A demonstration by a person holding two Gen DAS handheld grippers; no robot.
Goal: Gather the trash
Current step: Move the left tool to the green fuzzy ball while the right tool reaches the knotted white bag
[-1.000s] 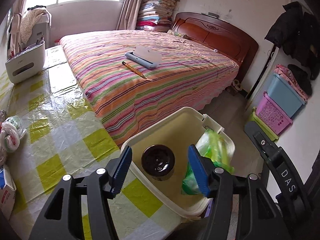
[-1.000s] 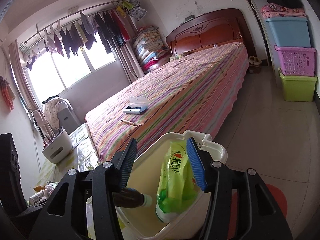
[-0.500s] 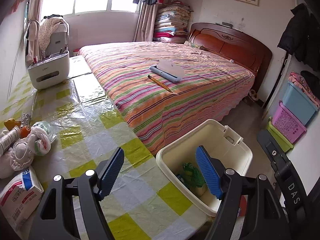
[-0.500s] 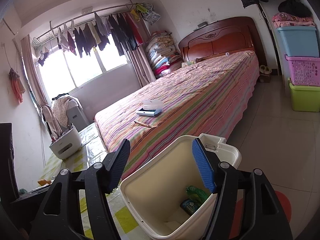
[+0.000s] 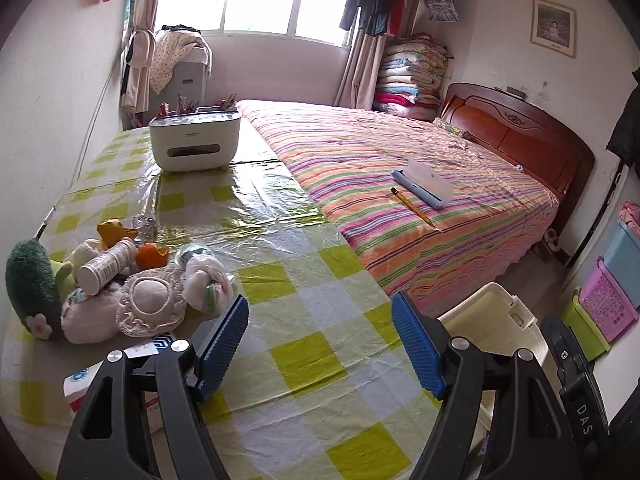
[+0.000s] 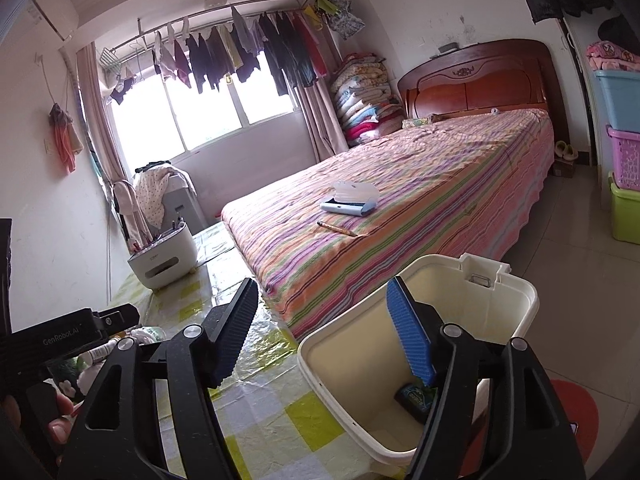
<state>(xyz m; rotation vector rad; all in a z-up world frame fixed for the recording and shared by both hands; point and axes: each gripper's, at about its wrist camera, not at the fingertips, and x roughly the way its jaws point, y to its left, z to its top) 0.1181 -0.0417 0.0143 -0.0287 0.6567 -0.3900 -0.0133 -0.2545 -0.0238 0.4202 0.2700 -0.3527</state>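
Tongs both spread, empty: left gripper point(image 5: 320, 344) faces table clutter point(image 5: 148, 300); right gripper's point(image 6: 320, 328) jaws, just widening, overhang the bin point(image 6: 496, 280).

We see a wide striped bed point(image 5: 404, 196) with a carved reddish wooden headboard point(image 6: 476, 80), daylight flooding the clothes-hung window point(image 6: 208, 108).
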